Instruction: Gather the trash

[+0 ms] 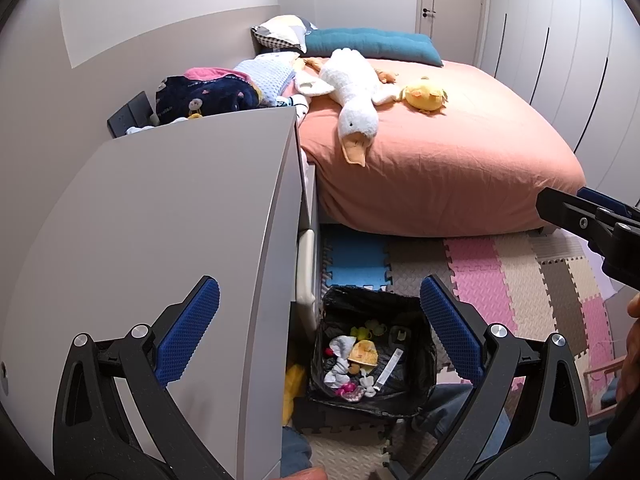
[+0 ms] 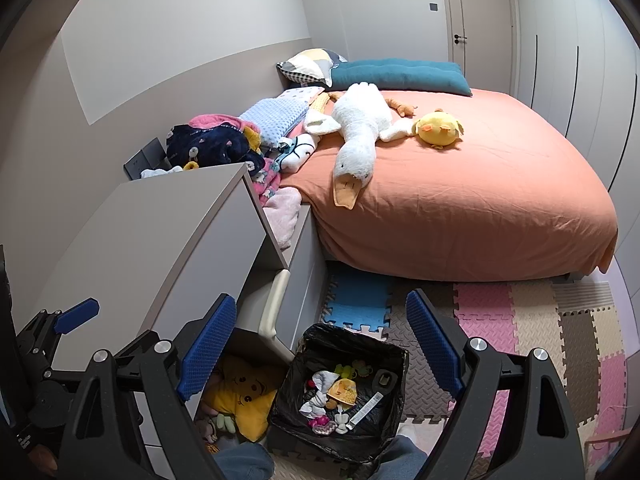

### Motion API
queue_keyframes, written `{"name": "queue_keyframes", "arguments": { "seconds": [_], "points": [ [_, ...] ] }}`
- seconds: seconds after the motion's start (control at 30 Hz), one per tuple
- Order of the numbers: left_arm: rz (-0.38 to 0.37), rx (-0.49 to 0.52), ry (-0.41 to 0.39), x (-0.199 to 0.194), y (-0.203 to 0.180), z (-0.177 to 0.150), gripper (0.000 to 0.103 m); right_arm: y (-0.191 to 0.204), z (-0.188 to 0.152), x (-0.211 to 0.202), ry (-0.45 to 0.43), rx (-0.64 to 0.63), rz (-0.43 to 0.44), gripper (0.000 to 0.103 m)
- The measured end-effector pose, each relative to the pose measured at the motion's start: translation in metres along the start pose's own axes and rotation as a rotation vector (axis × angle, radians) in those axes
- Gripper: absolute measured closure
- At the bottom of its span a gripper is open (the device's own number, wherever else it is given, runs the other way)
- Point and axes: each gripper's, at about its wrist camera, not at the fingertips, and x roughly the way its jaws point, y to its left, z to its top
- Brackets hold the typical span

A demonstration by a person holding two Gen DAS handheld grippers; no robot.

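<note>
A black-lined trash bin [image 1: 416, 400] stands on the floor mats beside the grey dresser; it also shows in the right wrist view [image 2: 288, 412]. Inside lie crumpled tissues [image 1: 340, 354], a yellow wrapper [image 1: 363, 353], a white strip [image 1: 390, 368] and small green and pink bits. My left gripper [image 1: 320, 340] is open and empty, held above the bin and the dresser's edge. My right gripper [image 2: 320, 348] is open and empty, above the bin. The right gripper shows at the left wrist view's right edge [image 1: 592, 228]; the left gripper shows at the right wrist view's left edge [image 2: 60, 328].
A grey dresser [image 1: 172, 240] stands left of the bin. A bed with an orange sheet [image 1: 440, 160] carries a white goose plush [image 1: 356, 92], a yellow chick plush [image 1: 424, 94] and piled clothes [image 1: 200, 94]. A yellow star plush [image 2: 244, 396] lies under the dresser. Coloured foam mats [image 1: 500, 280] cover the floor.
</note>
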Motion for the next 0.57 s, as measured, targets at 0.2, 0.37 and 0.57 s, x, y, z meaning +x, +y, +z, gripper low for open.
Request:
{"name": "queue_keyframes", "arguments": {
  "seconds": [0.2, 0.37, 0.57],
  "points": [
    [0.002, 0.002, -0.012, -0.0013, -0.0005, -0.0019, 0.006, 0.0005, 0.0006, 0.0002, 0.001, 0.001, -0.001, 0.016],
    [0.001, -0.004, -0.007, -0.0007, 0.0007, -0.0025, 0.006, 0.0005, 0.0015, 0.0002, -0.001, 0.001, -0.001, 0.016],
    [-0.012, -0.007, 0.011, 0.0001, 0.0009, -0.0040, 0.006, 0.0026, -0.0035, 0.0001, -0.001, 0.004, 0.001, 0.016]
  ]
}}
